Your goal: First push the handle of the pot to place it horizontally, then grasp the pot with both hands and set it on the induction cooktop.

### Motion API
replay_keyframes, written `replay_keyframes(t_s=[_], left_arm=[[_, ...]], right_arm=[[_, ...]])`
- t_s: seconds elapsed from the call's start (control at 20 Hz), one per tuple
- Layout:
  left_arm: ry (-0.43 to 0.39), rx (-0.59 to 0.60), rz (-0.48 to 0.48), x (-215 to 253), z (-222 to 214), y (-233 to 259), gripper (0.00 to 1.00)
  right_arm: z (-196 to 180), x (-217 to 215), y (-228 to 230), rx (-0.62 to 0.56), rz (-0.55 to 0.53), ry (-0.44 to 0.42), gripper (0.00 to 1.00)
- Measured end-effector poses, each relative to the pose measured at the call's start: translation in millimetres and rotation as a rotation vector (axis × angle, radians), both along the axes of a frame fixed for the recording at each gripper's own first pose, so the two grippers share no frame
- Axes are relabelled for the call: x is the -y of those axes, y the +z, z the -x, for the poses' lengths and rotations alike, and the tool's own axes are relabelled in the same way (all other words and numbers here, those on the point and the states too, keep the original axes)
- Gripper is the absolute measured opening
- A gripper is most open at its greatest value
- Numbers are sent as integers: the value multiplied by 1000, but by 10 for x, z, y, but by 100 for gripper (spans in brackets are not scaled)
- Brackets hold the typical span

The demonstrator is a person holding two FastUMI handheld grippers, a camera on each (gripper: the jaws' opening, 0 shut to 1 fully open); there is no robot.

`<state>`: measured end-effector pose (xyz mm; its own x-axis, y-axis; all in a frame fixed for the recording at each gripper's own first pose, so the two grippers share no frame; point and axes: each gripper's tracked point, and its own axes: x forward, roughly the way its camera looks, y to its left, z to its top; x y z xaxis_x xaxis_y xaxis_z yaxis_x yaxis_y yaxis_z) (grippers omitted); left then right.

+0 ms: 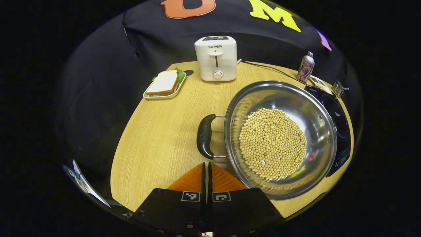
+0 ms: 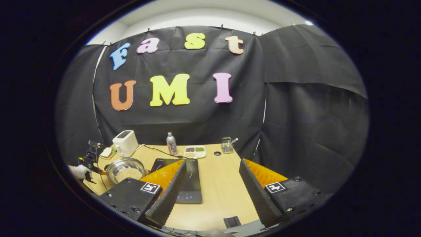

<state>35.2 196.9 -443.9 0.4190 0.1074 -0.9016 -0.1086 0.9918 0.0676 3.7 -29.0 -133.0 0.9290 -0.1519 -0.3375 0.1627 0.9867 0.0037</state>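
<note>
My left gripper (image 1: pixel 207 166), fingers clenched empty, points at the handle (image 1: pixel 205 136) at 12 o'clock; pot (image 1: pixel 279 140) at 1. Right gripper (image 2: pixel 212 171) released.

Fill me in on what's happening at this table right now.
A person is working with two handheld grippers on a wooden table. The left gripper, fingers closed together, sits just short of the black handle of a steel pot filled with soybeans. The pot rests partly over the induction cooktop, not yet squarely on it. The right gripper hangs open above the table, holding nothing. A toaster and sandwich stand farther back.
</note>
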Motion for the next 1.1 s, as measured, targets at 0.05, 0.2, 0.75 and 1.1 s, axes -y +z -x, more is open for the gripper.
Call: replay_keyframes(t_s=[0.05,0.2,0.75,1.1], left_arm=[[0,6,2,-8,-29,13,10],[-1,-1,16,-2,-38,7,0],[29,149,0,-204,278,422,0],[-51,234,-44,-53,5,717,91]], right_arm=[[-20,-28,-16,-3,-2,5,96],[-63,-157,-51,-11,-7,28,100],[-418,-933,-763,-143,-54,206,97],[-1001,-1802,-1497,-299,-128,383,97]])
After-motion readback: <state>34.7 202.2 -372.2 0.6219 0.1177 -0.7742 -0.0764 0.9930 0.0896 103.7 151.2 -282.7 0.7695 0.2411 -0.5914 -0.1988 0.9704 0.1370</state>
